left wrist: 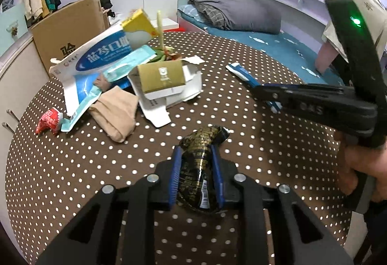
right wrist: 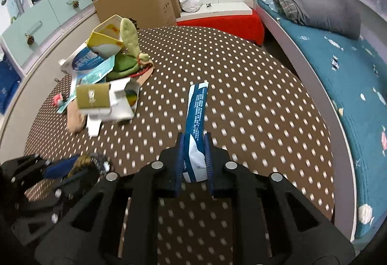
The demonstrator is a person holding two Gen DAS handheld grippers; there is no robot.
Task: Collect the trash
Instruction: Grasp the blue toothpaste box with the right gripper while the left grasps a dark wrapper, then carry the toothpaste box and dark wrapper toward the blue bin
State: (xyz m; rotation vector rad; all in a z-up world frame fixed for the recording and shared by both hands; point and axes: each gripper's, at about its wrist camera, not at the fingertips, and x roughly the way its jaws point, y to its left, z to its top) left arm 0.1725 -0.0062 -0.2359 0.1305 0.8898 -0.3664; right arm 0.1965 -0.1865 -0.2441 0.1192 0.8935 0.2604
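Note:
My left gripper (left wrist: 196,156) is shut on a crumpled black-and-gold wrapper (left wrist: 203,144) over the brown polka-dot table (left wrist: 72,168). My right gripper (right wrist: 194,141) is shut on a blue-and-white sachet (right wrist: 197,107) that sticks out forward between its blue pads. In the left wrist view the right gripper (left wrist: 256,89) reaches in from the right, held by a hand (left wrist: 358,168), with the blue-and-white sachet (left wrist: 238,70) in its tips. In the right wrist view the left gripper (right wrist: 79,163) shows blurred at lower left with the black-and-gold wrapper (right wrist: 84,162).
A trash pile lies at the table's far left: a blue-and-white box (left wrist: 96,57), a yellow carton (left wrist: 139,23), a gold box (left wrist: 160,77), a beige sock (left wrist: 116,115), a red wrapper (left wrist: 49,121). A cardboard box (left wrist: 65,30) stands behind. A bed (right wrist: 350,71) borders the right.

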